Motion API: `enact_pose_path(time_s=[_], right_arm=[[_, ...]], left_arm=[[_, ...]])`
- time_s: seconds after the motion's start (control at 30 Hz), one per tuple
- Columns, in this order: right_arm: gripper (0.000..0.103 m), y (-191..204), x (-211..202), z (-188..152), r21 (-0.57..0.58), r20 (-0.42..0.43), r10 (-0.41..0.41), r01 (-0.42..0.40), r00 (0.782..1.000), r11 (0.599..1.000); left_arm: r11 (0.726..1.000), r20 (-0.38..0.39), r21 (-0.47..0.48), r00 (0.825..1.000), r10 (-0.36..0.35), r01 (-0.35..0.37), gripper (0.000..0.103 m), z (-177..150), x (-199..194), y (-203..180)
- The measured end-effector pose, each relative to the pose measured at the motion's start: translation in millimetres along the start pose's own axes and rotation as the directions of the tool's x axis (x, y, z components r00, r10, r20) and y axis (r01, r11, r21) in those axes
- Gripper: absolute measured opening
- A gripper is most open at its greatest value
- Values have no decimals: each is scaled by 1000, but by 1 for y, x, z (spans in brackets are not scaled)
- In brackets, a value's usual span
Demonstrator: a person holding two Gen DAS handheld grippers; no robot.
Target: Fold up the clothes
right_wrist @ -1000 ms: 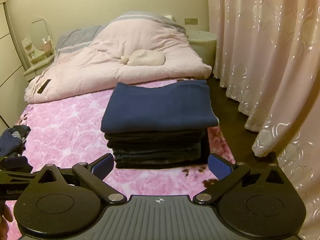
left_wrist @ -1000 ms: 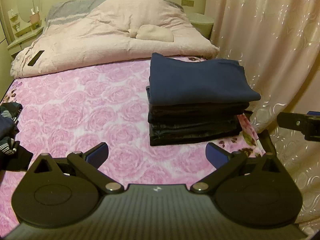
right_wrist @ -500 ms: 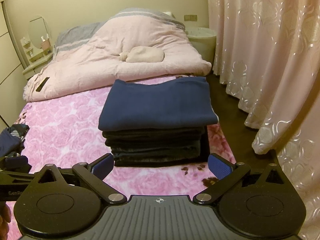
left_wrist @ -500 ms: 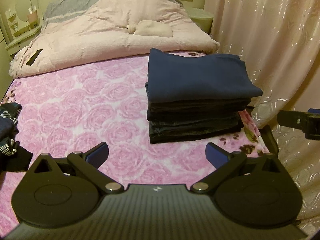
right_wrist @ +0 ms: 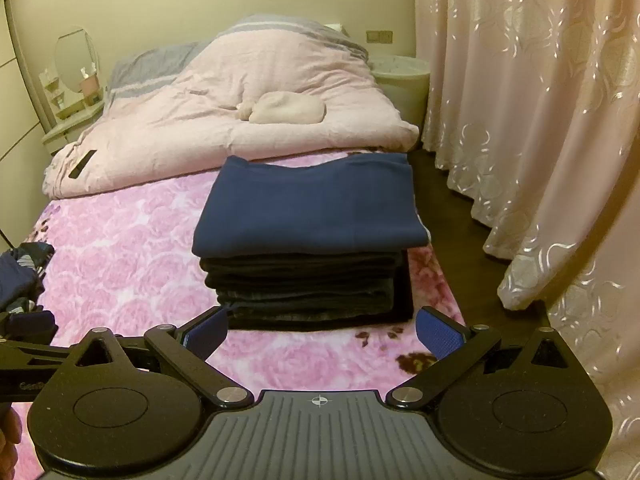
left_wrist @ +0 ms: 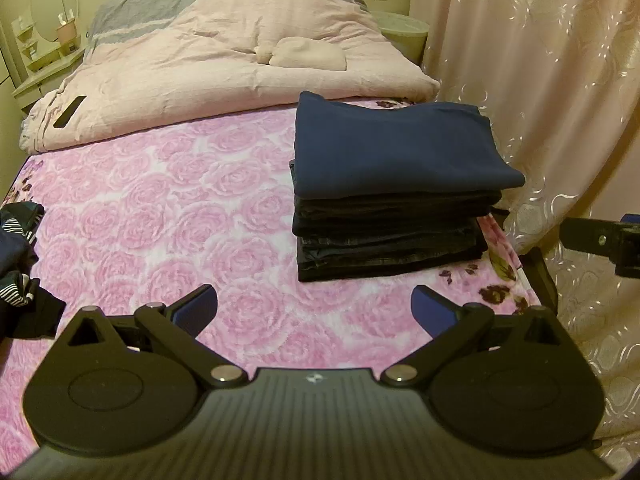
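Note:
A stack of folded dark clothes (left_wrist: 392, 216) (right_wrist: 312, 276) sits on the right side of the pink rose bedspread (left_wrist: 160, 216) (right_wrist: 120, 248), with a folded navy garment (left_wrist: 392, 148) (right_wrist: 312, 208) on top. A crumpled pile of dark, striped clothes (left_wrist: 18, 264) (right_wrist: 24, 284) lies at the left edge of the bed. My left gripper (left_wrist: 314, 308) is open and empty, held over the bed in front of the stack. My right gripper (right_wrist: 322, 330) is open and empty, just short of the stack's near edge.
A bunched pale pink duvet (left_wrist: 224, 72) (right_wrist: 224, 120) covers the head of the bed. Pink curtains (left_wrist: 540, 80) (right_wrist: 540, 100) hang close on the right, over a dark floor strip (right_wrist: 452, 216). A dresser with an oval mirror (right_wrist: 76, 60) stands at far left.
Both grippers have stayed open and empty. The right view has shifted slightly, with the stack a little lower and closer in frame; the left view has barely moved.

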State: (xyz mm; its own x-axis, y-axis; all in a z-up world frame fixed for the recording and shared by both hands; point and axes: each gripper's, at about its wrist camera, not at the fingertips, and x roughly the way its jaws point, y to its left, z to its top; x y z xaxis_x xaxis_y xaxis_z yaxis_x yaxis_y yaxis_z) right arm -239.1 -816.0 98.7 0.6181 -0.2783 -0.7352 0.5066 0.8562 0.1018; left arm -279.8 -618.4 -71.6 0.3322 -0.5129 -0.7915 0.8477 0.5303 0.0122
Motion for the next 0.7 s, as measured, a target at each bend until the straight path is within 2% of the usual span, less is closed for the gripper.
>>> enact_pose_path(time_s=[0.57, 0.7], right_arm=[[102, -1, -2, -6, -2, -12, -12, 12, 1000, 1000], [102, -2, -1, -6, -2, -12, -9, 9, 1000, 1000]], left_arm=[[1000, 1, 13, 1000, 0, 0, 102, -3, -1, -7], [1000, 24, 20, 1000, 4, -4, 102, -3, -3, -8]])
